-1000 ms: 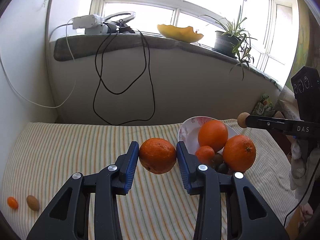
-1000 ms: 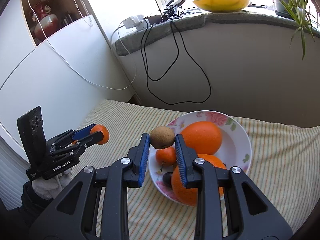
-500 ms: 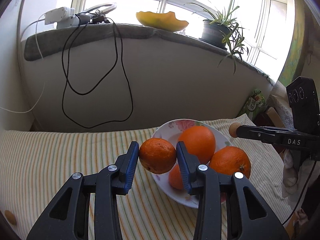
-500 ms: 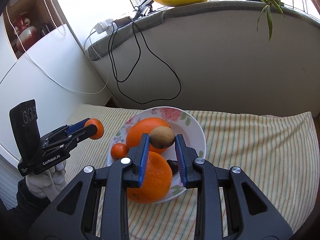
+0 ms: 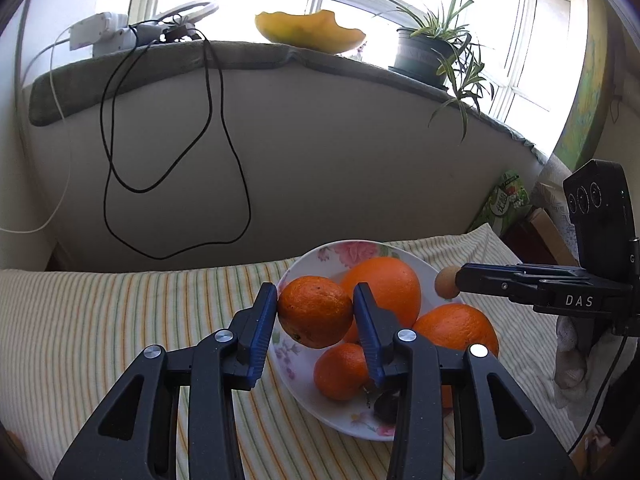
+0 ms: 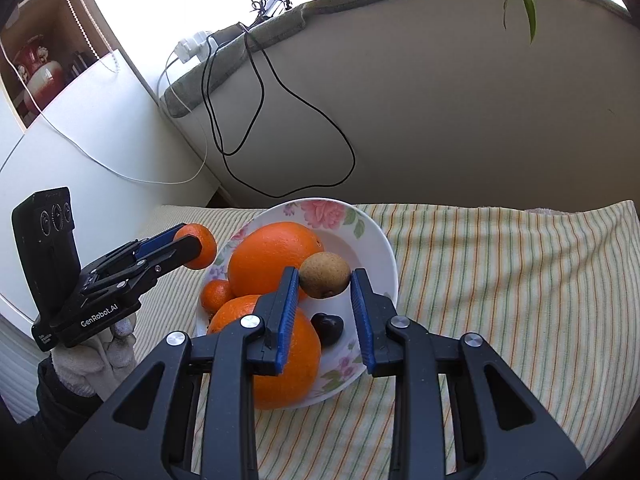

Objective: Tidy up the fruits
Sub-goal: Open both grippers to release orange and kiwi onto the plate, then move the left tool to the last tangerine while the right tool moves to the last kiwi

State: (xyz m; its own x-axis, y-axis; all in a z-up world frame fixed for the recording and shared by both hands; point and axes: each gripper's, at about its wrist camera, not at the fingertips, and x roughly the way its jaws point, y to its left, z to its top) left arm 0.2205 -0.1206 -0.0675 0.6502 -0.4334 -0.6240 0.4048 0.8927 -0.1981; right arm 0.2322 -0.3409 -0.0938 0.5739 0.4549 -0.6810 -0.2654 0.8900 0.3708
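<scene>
My left gripper point(image 5: 315, 312) is shut on an orange point(image 5: 316, 312) and holds it over the left rim of the floral bowl point(image 5: 304, 264). The bowl holds two big oranges point(image 5: 384, 284), a small mandarin point(image 5: 340, 372) and a dark fruit point(image 5: 386, 402). My right gripper point(image 6: 325, 276) is shut on a brown kiwi point(image 6: 325, 275) and holds it above the bowl point(image 6: 380, 248), over its right half. In the right wrist view the left gripper point(image 6: 202, 246) and its orange point(image 6: 204, 240) are at the bowl's left edge. In the left wrist view the right gripper point(image 5: 448, 282) comes in from the right.
The bowl sits on a striped cloth point(image 5: 120, 312) near a curved grey wall point(image 5: 320, 152). Black cables point(image 5: 168, 184) hang down the wall. The sill above carries a yellow dish point(image 5: 310, 34), a potted plant point(image 5: 432, 56) and a power strip point(image 5: 104, 34). A small fruit point(image 5: 12, 438) lies at the far left.
Both grippers have moved in over the bowl with their fruit. The left one came from the cloth to the bowl's left rim; the right one moved further over the bowl.
</scene>
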